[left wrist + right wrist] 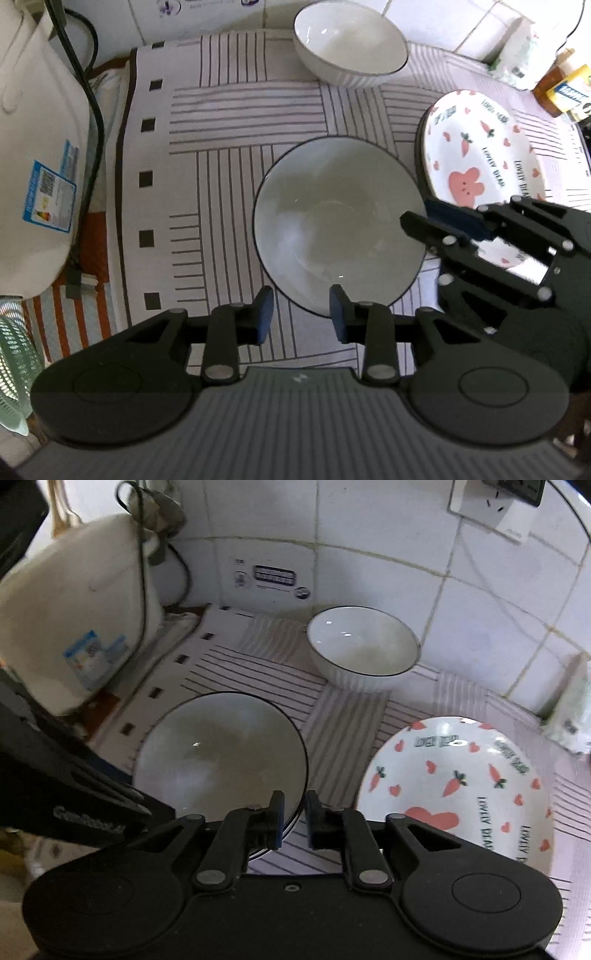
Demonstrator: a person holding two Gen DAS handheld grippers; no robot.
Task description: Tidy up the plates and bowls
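A white bowl with a dark rim [338, 225] [221, 753] sits in the middle of the striped mat [229, 155]. My right gripper [294, 821] is shut on this bowl's rim; it also shows in the left wrist view [424, 218] at the bowl's right edge. My left gripper [301, 315] is open and empty just in front of the bowl. A second white ribbed bowl [349, 44] [364, 646] stands at the back by the tiled wall. A plate with carrots and hearts [484, 158] [458, 790] lies to the right, on top of a darker plate.
A white appliance [37, 147] [74, 609] with a black cord stands at the left. Bottles and boxes [561, 88] are at the far right. A wall socket [498, 506] is on the tiles. A green colander [14, 369] is at the lower left.
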